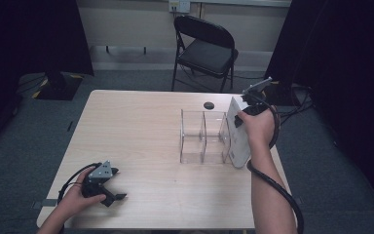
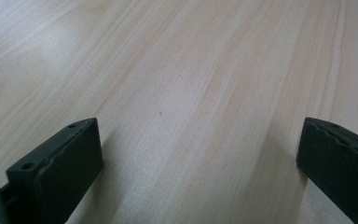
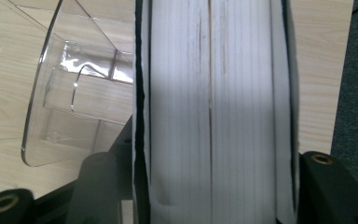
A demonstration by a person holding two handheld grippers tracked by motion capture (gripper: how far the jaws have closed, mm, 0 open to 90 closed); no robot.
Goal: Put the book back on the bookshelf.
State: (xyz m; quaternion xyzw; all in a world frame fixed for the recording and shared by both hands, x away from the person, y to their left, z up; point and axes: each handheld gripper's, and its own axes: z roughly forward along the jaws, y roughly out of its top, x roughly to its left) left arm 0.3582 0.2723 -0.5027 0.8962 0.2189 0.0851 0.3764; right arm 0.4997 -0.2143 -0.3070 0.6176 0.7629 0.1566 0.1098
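Bare table [image 1: 141, 131] lying open left of the clear divider rack [image 1: 203, 136], white book [image 1: 237, 131] blocking its right side

The room is dim in the high view, with black curtains at both sides swallowing detail, while the pale wooden table [image 1: 141, 136] catches soft overhead light. Glare glints on the clear acrylic divider rack [image 3: 70, 93]. In both gripper views the near black jaws blur, casting faint shadows on the wood grain.

book [image 1: 237, 134] right of clear rack [image 1: 203, 136] (touching) | rack on table [image 1: 141, 131]
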